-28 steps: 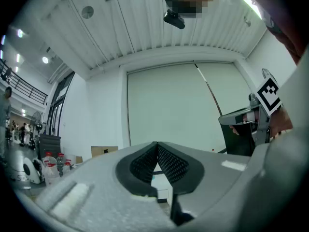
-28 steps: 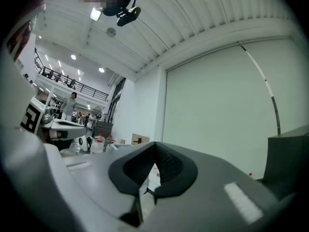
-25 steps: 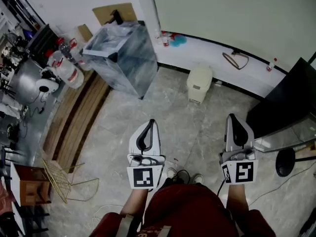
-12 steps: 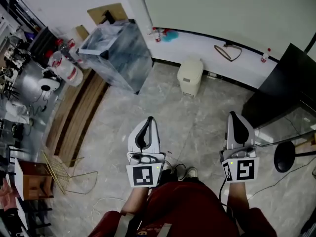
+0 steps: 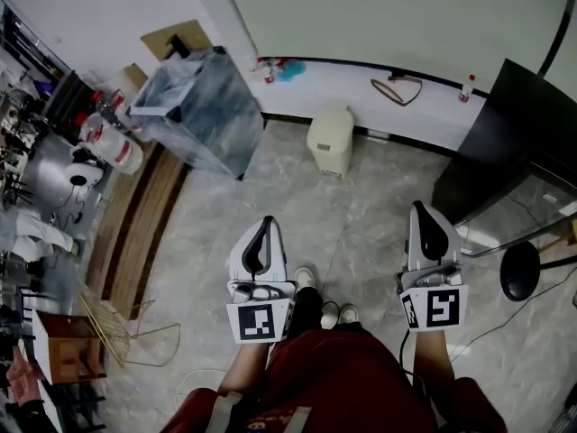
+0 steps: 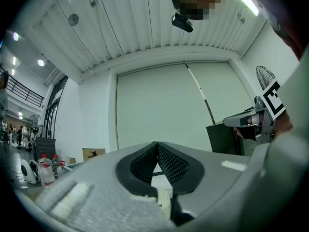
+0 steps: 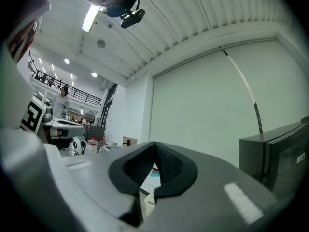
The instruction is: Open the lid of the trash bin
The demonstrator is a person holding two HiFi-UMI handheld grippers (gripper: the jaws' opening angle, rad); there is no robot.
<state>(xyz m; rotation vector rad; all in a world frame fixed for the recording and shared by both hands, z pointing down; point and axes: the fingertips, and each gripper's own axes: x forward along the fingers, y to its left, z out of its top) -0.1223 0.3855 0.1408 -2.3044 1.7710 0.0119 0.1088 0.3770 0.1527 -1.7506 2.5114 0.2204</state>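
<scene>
left gripper [image 5: 266,223] jaws together, empty | right gripper [image 5: 421,209] likewise | trash bin [image 5: 330,141] distant, lid seemingly down

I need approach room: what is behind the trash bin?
A white ledge along the wall stands behind the trash bin. The bin's back and any gap there are covered by the bin itself.
</scene>
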